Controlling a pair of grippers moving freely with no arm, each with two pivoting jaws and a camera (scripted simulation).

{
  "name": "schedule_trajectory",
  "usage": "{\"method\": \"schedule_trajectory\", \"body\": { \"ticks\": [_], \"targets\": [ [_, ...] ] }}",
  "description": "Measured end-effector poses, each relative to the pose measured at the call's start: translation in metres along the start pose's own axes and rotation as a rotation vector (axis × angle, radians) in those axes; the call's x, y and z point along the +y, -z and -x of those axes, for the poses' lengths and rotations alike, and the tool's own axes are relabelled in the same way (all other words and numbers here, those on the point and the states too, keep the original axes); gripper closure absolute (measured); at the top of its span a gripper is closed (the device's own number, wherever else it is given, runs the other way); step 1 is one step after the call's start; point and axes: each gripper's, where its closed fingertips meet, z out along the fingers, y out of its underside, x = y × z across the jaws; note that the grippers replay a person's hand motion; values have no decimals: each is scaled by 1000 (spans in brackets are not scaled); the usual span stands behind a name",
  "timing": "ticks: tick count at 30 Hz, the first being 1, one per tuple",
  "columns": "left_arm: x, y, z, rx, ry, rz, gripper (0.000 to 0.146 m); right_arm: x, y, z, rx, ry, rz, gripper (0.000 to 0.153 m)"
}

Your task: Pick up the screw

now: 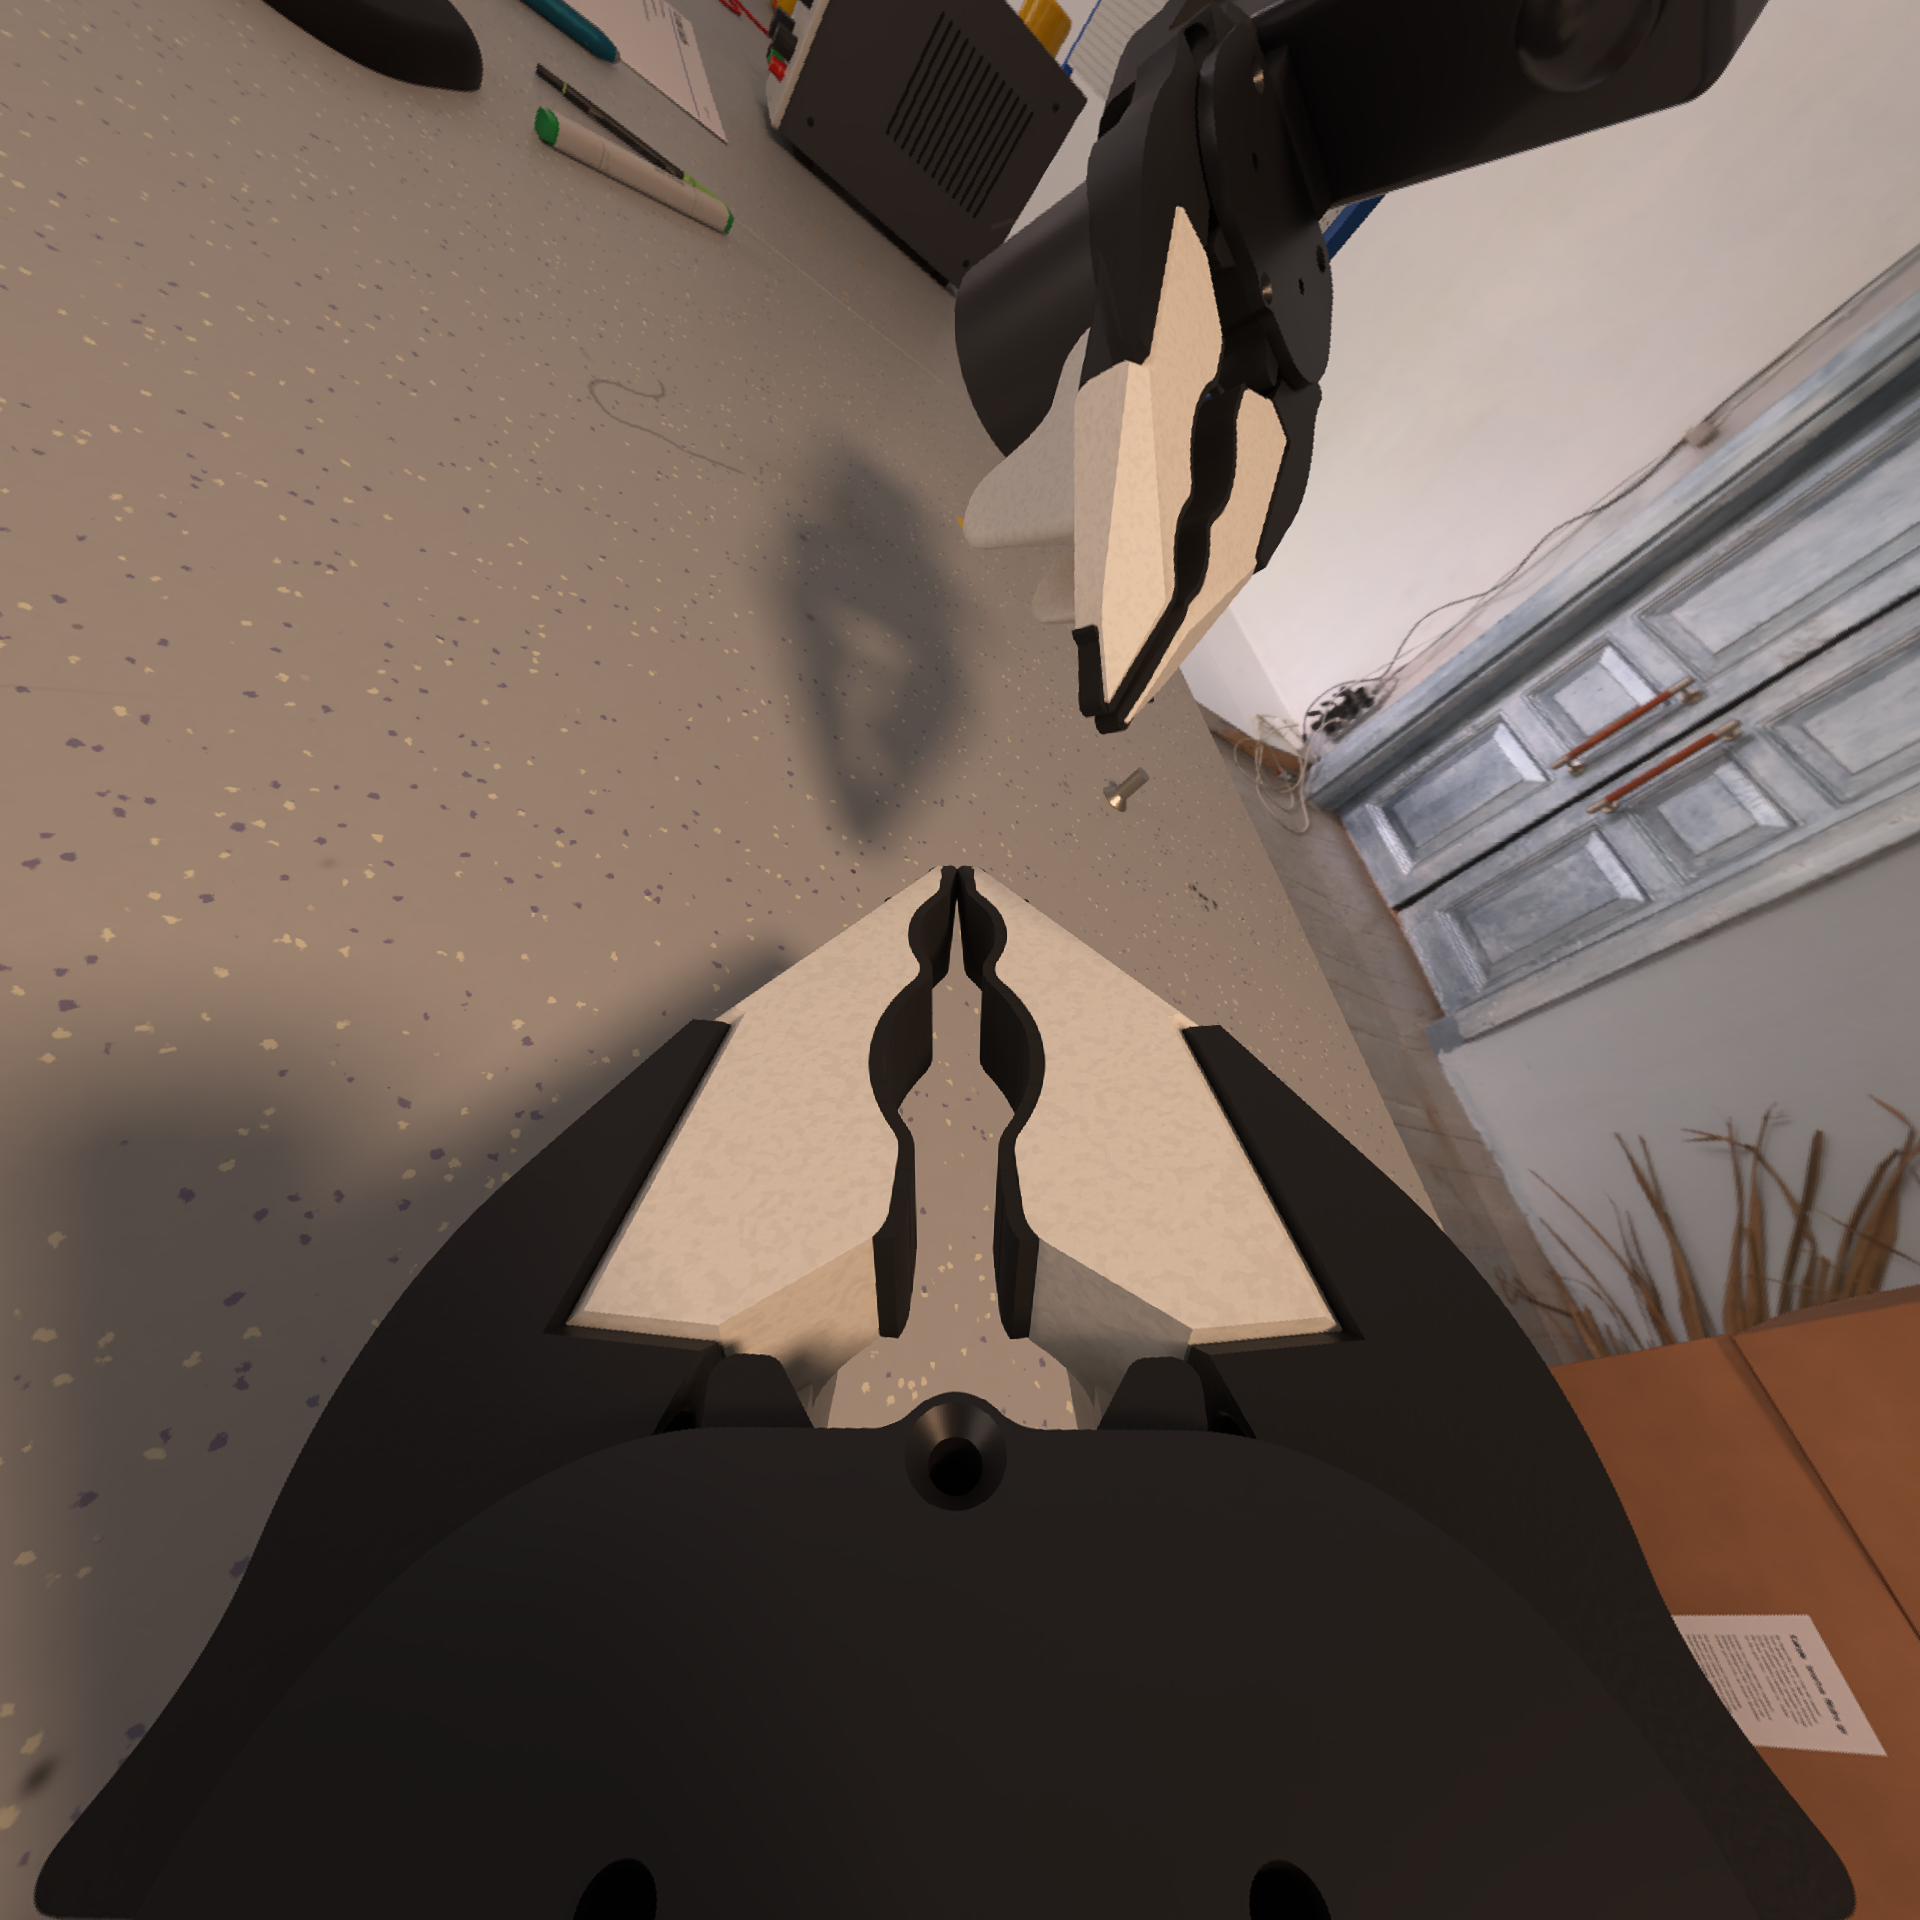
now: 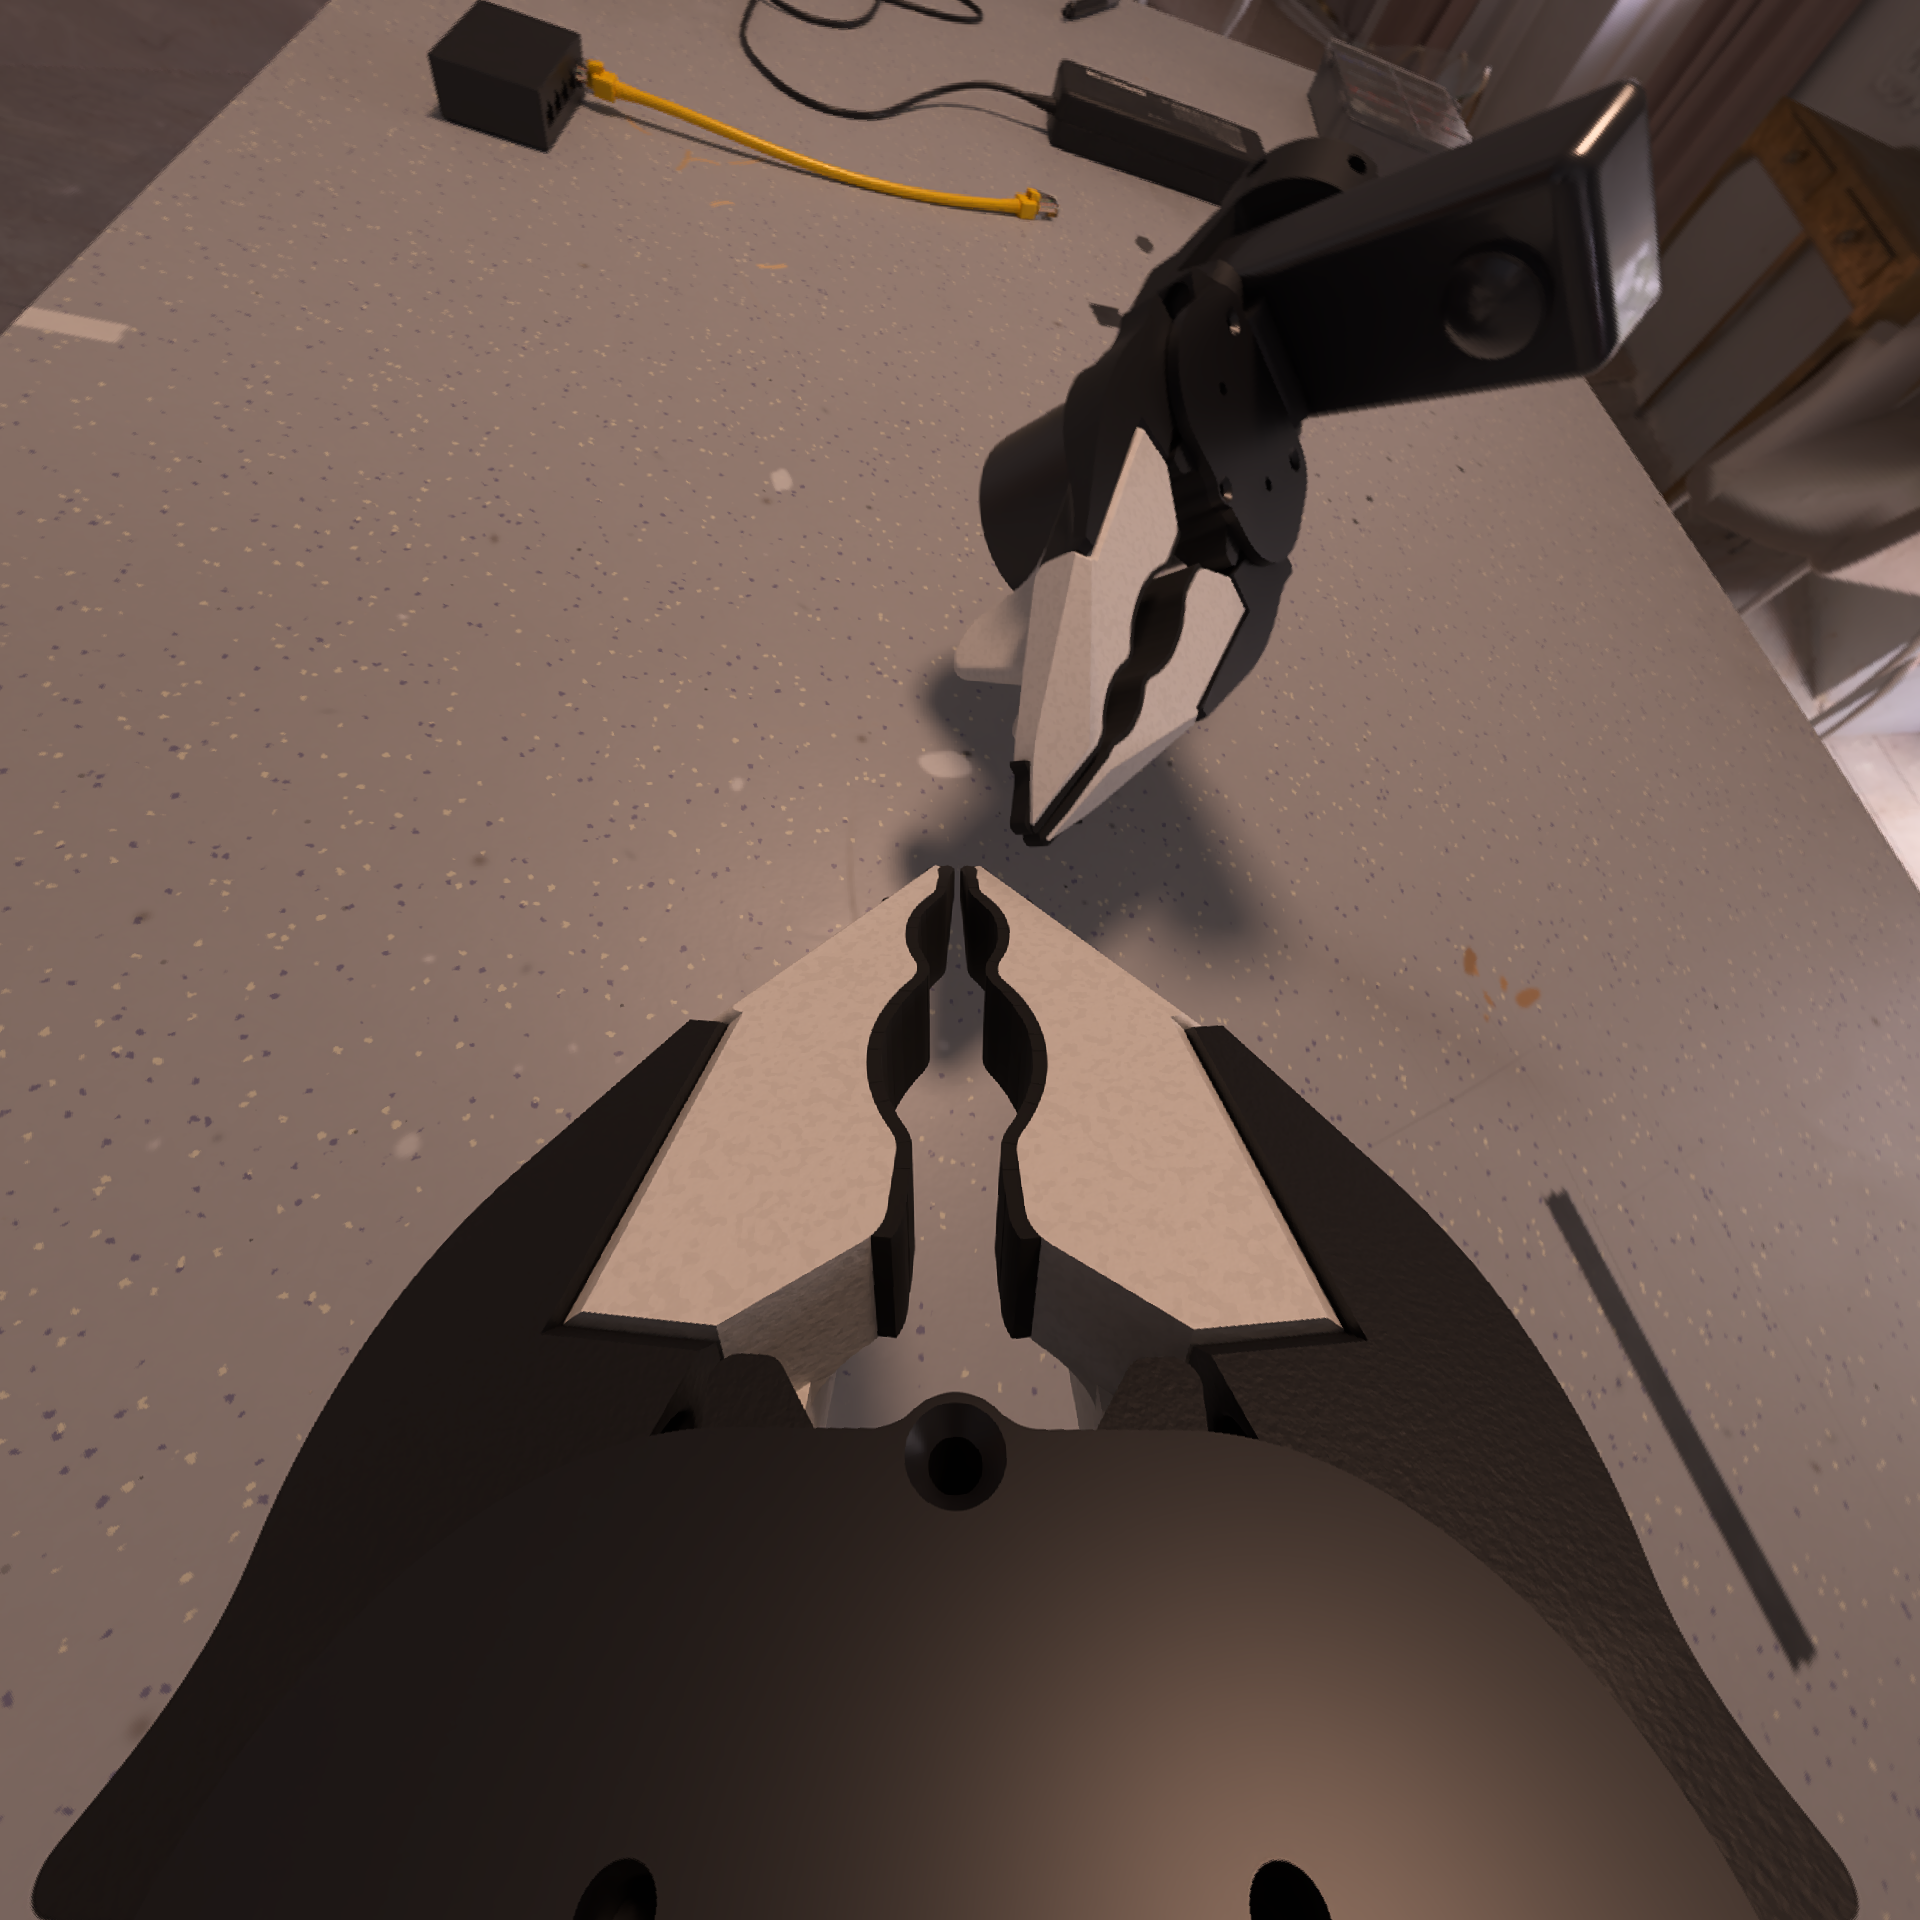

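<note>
A small silver screw [image 1: 1125, 787] lies on the speckled grey table [image 1: 416, 727], close to its right edge. My left gripper [image 1: 956, 873] is shut and empty, its tips a little short of the screw and to its left. My right gripper [image 1: 1110, 717] shows in the left wrist view, shut, its tips just above and beyond the screw without touching it. In the right wrist view my right gripper [image 2: 956, 873] is shut and empty, and the left gripper [image 2: 1034, 831] points toward it, tips nearly meeting. The screw does not show in that view.
A green highlighter [image 1: 634, 171], a black pen [image 1: 608, 120] and a black vented box [image 1: 935, 135] lie at the far side. A cardboard box [image 1: 1766, 1507] stands beyond the table edge. A small black box [image 2: 506, 78] with a yellow cable [image 2: 810, 156] and a power adapter [image 2: 1153, 114] lie far off.
</note>
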Motion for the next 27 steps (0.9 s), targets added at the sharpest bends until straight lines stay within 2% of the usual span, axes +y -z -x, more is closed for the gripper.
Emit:
{"method": "schedule_trajectory", "body": {
  "ticks": [8, 13, 17, 19, 24, 27],
  "targets": [
    [5, -5, 6, -18, 9, 19, 146, 14, 12, -1, 47, -79, -4, 149],
    [9, -9, 9, -29, 10, 34, 146, 23, 25, -3, 72, -147, -2, 137],
    [9, -7, 12, -49, 7, 24, 146, 31, 48, 10, 59, -227, 43, 123],
    [7, -4, 13, -57, -2, 16, 146, 43, 64, 31, 22, -270, 131, 116],
    [4, -1, 12, -56, -13, 3, 146, 79, 99, 112, -71, -393, 393, 115],
    [3, -2, 9, -48, -22, -1, 146, 97, 111, 157, -76, -459, 522, 114]
  ]
}}
